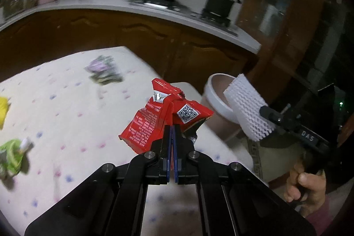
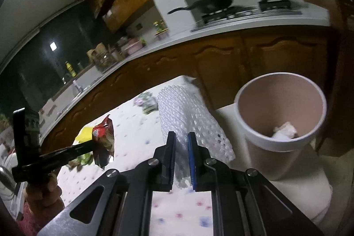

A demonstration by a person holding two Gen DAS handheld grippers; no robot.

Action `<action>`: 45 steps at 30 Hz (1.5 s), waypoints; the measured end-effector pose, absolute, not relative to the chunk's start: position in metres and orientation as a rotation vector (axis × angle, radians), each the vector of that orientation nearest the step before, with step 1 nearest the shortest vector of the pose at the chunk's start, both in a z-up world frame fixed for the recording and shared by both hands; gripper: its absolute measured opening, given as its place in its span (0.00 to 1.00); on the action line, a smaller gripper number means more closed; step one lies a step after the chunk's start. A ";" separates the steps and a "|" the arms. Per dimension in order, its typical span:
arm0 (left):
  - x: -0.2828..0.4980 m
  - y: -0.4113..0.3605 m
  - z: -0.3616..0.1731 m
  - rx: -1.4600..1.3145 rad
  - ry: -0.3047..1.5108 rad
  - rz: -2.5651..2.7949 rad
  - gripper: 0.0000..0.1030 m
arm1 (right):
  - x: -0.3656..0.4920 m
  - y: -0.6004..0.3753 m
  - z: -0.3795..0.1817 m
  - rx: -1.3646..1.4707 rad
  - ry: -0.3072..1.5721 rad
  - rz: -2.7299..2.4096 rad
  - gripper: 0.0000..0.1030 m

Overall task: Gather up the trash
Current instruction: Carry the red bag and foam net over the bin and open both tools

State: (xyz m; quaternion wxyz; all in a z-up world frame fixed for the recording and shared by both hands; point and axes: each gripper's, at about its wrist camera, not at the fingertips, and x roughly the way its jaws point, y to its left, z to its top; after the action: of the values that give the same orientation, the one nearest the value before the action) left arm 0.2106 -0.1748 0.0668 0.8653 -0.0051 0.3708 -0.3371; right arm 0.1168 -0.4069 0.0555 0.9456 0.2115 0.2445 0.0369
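Seemingly glossy red wrapper (image 1: 154, 123) (crinkled) beside white ribbed foam sleeve (image 1: 247, 107)

Black tongs (image 1: 172, 132), blue pads (image 1: 175, 147), silver screws.

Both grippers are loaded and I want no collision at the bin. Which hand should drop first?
Right, probably. The right gripper holds the foam net close beside the bin, whose open mouth faces it. The left gripper, with the red wrapper, is farther back over the table.
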 end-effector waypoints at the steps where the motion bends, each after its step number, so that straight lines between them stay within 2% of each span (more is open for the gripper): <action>1: 0.211 -0.184 0.069 -0.005 0.773 -0.720 0.01 | 0.114 -0.412 0.056 0.436 0.494 0.065 0.10; 13: 0.217 -0.283 0.086 0.030 0.752 -0.873 0.01 | 0.096 -0.482 0.052 0.493 0.451 -0.065 0.10; 26: 0.258 -0.375 0.071 0.014 0.805 -0.945 0.01 | 0.117 -0.547 0.040 0.557 0.432 -0.152 0.10; 40: 0.288 -0.437 0.015 0.053 0.908 -0.950 0.04 | 0.150 -0.572 0.007 0.608 0.494 -0.175 0.11; 43: 0.289 -0.441 0.007 0.059 0.935 -0.938 0.09 | 0.151 -0.576 0.002 0.630 0.498 -0.173 0.16; 45: 0.290 -0.438 0.003 0.055 0.949 -0.938 0.14 | 0.150 -0.578 0.000 0.649 0.497 -0.173 0.24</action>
State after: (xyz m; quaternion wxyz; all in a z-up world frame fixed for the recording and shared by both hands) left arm 0.2895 -0.4381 0.0035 0.7852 0.0257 0.4400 -0.4350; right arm 0.1499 -0.5782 -0.0005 0.9140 0.3152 0.2411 -0.0840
